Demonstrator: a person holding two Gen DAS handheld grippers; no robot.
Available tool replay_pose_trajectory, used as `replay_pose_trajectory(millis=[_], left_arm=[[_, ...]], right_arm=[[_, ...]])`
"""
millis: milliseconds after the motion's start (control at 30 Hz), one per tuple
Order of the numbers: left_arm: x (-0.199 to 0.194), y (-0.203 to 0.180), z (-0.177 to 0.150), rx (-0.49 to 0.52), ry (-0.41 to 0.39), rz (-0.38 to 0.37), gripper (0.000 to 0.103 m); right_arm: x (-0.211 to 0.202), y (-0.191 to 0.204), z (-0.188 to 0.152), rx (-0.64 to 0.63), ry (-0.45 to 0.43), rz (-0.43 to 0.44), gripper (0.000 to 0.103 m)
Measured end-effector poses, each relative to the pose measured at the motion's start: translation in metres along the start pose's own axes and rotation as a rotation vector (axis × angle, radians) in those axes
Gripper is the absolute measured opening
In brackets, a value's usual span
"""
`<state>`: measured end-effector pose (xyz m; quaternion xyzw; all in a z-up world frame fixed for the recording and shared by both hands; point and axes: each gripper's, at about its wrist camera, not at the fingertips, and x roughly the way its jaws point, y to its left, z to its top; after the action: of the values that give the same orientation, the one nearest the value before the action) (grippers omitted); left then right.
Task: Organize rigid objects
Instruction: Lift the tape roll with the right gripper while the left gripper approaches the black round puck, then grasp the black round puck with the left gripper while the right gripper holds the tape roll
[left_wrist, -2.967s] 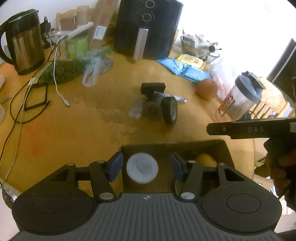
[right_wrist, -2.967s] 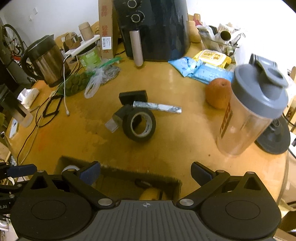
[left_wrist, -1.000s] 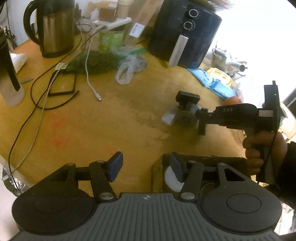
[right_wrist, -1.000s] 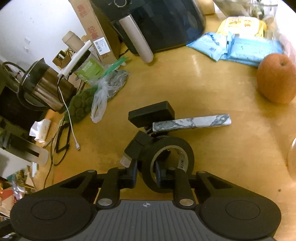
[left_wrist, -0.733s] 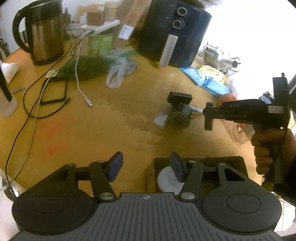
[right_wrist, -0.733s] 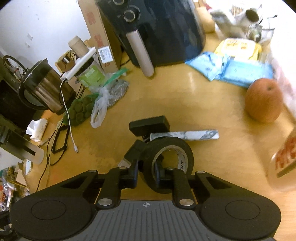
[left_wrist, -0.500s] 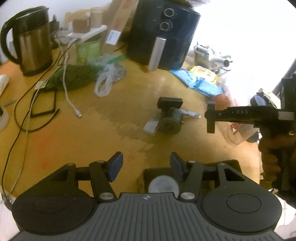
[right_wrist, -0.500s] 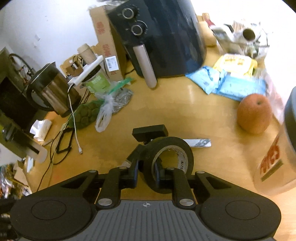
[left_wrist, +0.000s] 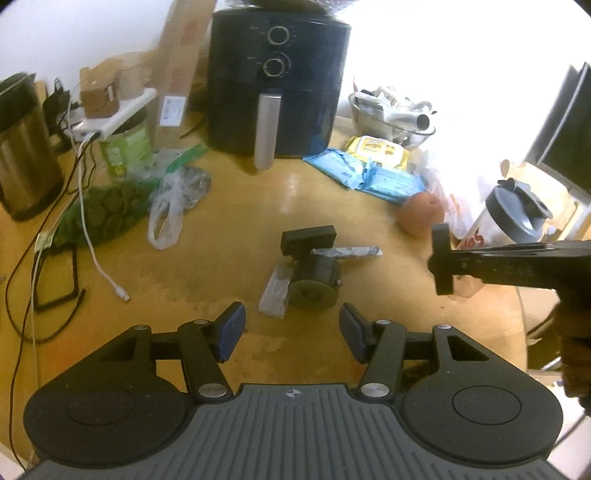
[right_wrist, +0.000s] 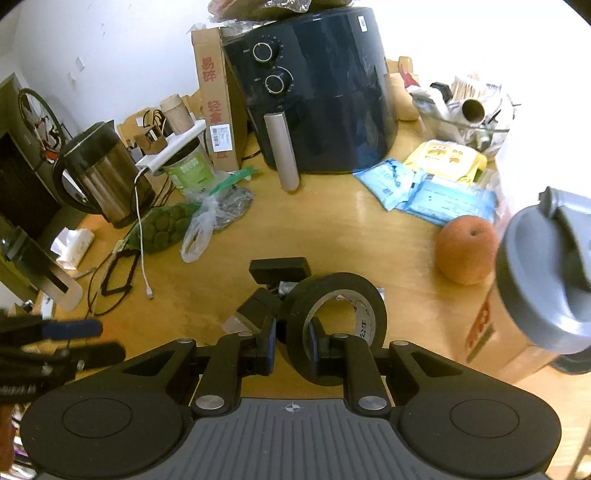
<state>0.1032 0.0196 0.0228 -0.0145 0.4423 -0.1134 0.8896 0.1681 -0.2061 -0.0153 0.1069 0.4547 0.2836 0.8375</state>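
I hold the black tape roll (right_wrist: 334, 328) in my right gripper (right_wrist: 291, 341); its jaws are clamped on the wall of the roll, one finger inside the ring, and the roll hangs above the wooden table (right_wrist: 332, 229). My left gripper (left_wrist: 291, 334) is parted and empty. I judge the carrying step is in hand; next I must find the container, which I cannot see now. On the cardboard box (right_wrist: 216, 99) I read red Chinese characters, "易碎" and "轻拿".

Both wrist views angled down over the near table edge (left_wrist: 509, 321), the air fryer (left_wrist: 277, 81) at the far edge shared, right view set closer
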Motion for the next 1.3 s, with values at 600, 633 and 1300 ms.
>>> replay_pose_trajectory(millis=[600, 633, 1300], left_arm=[[0.049, -0.021, 0.012, 0.127, 0.030, 0.000, 0.056], [0.053, -0.023, 0.013, 0.134, 0.032, -0.002, 0.056], [0.141, -0.048, 0.015, 0.271, 0.116, 0.105, 0.068]], right_arm=[[-0.031, -0.012, -0.026, 0.094, -0.015, -0.033, 0.020], [-0.032, -0.012, -0.027, 0.096, -0.015, -0.036, 0.020], [-0.047, -0.030, -0.045, 0.206, -0.022, -0.081, 0.021]])
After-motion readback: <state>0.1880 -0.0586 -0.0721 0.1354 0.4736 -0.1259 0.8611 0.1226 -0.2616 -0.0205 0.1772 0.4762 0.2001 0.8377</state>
